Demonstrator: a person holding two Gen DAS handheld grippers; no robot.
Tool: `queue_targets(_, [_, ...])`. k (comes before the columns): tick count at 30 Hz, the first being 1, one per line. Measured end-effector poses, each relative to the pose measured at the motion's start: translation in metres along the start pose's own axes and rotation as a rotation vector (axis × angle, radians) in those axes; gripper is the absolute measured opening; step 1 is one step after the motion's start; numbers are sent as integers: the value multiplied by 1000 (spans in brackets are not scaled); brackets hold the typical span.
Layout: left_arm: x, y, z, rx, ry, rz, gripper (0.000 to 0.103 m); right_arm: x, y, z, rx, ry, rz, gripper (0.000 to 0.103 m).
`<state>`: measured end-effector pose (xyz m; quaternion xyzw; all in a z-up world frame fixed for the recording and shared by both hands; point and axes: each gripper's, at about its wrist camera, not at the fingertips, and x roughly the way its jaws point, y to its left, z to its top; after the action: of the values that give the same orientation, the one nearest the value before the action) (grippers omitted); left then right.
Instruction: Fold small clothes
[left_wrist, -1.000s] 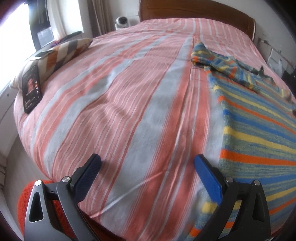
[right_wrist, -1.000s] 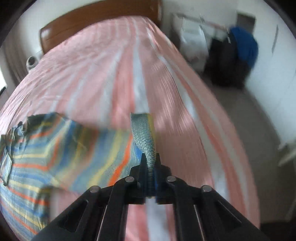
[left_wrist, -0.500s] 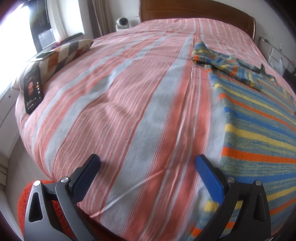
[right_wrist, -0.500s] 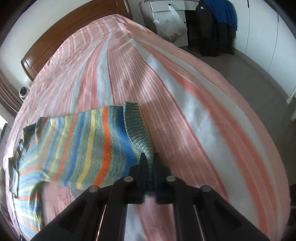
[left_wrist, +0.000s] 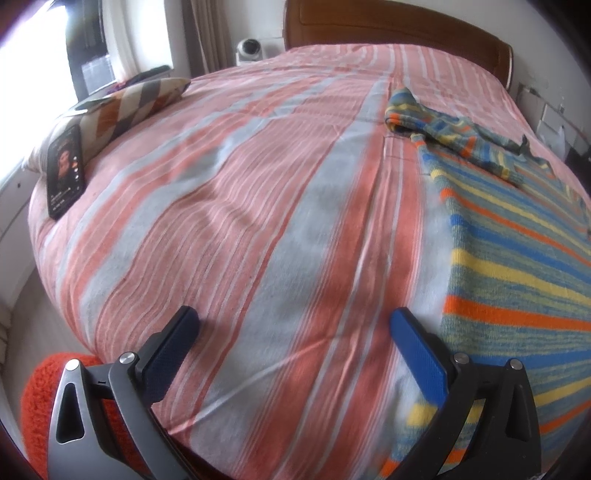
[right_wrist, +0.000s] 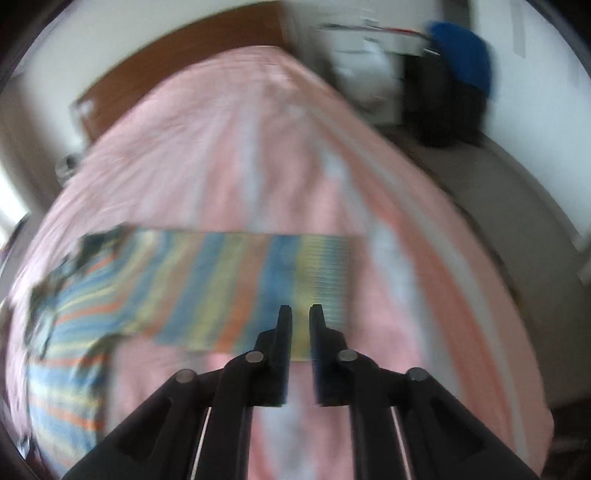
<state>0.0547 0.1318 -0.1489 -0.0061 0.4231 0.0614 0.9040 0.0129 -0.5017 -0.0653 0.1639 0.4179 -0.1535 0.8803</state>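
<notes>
The left tongs (left_wrist: 293, 328) hover low over the near edge of the bed (left_wrist: 240, 221), spread wide and empty. The right tongs (right_wrist: 300, 314) sit narrowly parted above the striped knit sweater (right_wrist: 229, 288), gripping nothing. The sweater lies flat on the striped bedspread, one sleeve stretched sideways. A phone (left_wrist: 64, 170) leans against a pillow (left_wrist: 125, 107); a wooden headboard (left_wrist: 399, 26) stands behind.

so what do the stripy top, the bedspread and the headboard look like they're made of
The stripy top looks like knitted yarn, matte: ribbed knit texture shows along its edge. The bedspread looks like thin woven cotton, matte, with fine creases and woven stripes. The headboard looks like varnished wood, brown with a slight sheen; veneer cannot be ruled out.
</notes>
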Motion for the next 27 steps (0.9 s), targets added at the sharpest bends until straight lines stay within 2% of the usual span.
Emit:
queue_targets(1, [0,-1,0,12,2,4,103,3,8,-1,-19,-2,20,33])
queue_targets(3, [-2,-1,1,35,22,4,103,20,15,-6,-4,12,50,47])
queue_targets(5, [-8,3,4,44,69,23,102,45,6,-15,52,87,22,44])
queue_targets(6, [-18,5,8,55,89,33,101,52,-2,-22,85,101,12,40])
queue_targets(7, [-29,5,10,71,79,17,101,47,-6,-26,101,69,19,40])
queue_targets(9, [-62,2,23,126,4,-55,101,26,-7,-33,98,49,-8,40])
queue_targets(11, [-94,-15,49,223,-81,-150,102,0,-1,-45,57,23,17,42])
queue_targets(13, [-110,-43,79,336,-120,-257,102,-33,13,-71,-18,-16,56,53])
queue_targets(14, [-111,-59,93,386,-121,-320,102,-40,19,-81,-38,-27,58,54])
queue_targets(16, [-96,-100,114,493,-86,-437,102,-52,30,-113,-96,-37,47,55])
queue_targets(18, [-69,-143,122,594,-55,-465,102,-50,41,-147,-152,-24,18,55])
queue_targets(20, [-27,-182,126,653,6,-433,102,-42,46,-168,-150,-21,0,56])
queue_targets(23, [36,-216,132,662,94,-340,96,-45,44,-181,-96,-92,-4,60])
queue_targets(25, [66,-224,131,647,139,-302,85,-43,44,-183,-94,-108,-1,63])
queue_targets(26, [72,-223,134,607,138,-326,80,-39,49,-182,-103,-112,-2,63])
queue_targets(27, [74,-219,138,542,128,-346,56,-39,49,-185,-117,-123,-5,64])
